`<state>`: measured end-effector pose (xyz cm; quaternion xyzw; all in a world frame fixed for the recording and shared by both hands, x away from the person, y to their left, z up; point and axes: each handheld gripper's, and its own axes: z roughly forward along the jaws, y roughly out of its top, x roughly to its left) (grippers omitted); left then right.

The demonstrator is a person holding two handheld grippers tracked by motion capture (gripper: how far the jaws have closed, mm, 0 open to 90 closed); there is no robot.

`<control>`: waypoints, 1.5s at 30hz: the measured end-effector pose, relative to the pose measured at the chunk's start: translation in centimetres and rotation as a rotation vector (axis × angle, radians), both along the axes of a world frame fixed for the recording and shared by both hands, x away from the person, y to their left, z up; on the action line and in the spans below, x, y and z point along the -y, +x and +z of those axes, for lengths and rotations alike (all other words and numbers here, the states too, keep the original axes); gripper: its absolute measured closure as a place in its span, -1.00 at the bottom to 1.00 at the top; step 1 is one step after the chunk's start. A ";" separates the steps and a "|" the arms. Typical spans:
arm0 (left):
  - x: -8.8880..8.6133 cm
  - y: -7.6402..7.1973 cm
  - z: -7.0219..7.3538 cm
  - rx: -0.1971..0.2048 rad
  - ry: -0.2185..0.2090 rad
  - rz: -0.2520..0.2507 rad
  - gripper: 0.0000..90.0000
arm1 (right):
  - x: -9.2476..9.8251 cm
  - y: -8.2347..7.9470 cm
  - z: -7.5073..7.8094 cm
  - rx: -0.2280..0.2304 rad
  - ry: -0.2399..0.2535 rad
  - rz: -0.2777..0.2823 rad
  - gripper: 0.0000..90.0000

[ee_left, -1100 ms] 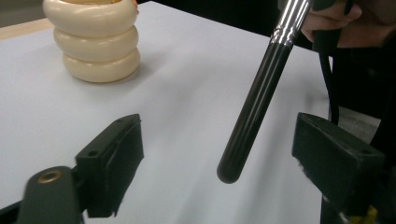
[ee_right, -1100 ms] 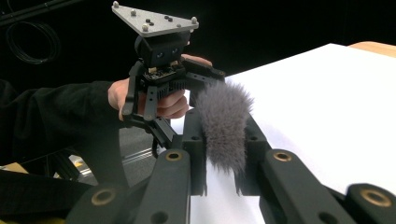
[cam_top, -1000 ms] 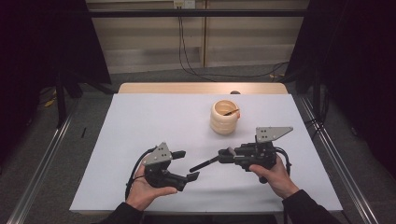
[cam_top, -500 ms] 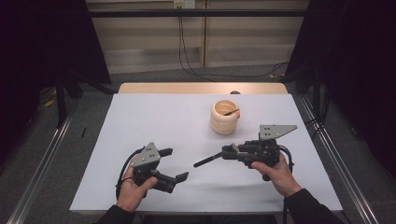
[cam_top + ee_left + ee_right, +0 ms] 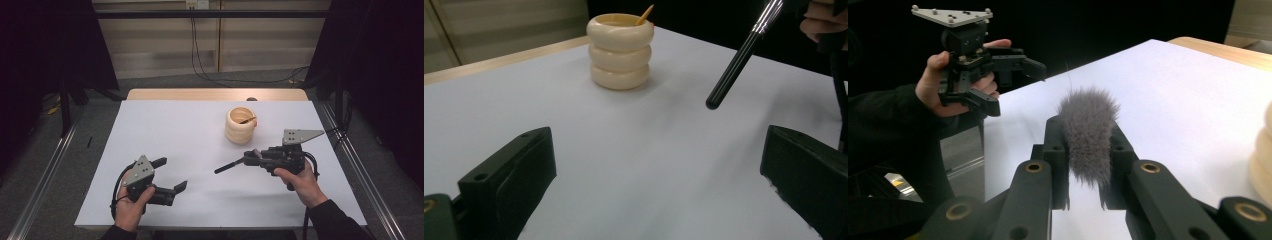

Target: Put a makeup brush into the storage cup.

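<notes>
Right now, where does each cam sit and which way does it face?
High view: above the person's side, facing forward and down on the table; both forearms, left gripper, right gripper.
Left gripper view: rides the left gripper, open jaws; faces holder, brush handle.
Right gripper view: jaws shut on brush; faces the left hand.
Shared: holder, brush.

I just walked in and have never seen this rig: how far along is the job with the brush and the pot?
Done: the right gripper is clamped on the makeup brush by its bristle end, handle pointing out. In hand: the left gripper, jaws just opened and empty, sits apart from it. Left: the brush is not yet in the cream ringed pot, which already holds a stick.
</notes>
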<state>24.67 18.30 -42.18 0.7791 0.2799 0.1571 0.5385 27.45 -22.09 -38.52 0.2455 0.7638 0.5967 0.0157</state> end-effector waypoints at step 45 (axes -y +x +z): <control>-2.6 -1.5 -1.0 0.016 -0.016 0.047 -0.97 | 3.8 6.0 6.2 0.018 -0.126 -0.225 0.73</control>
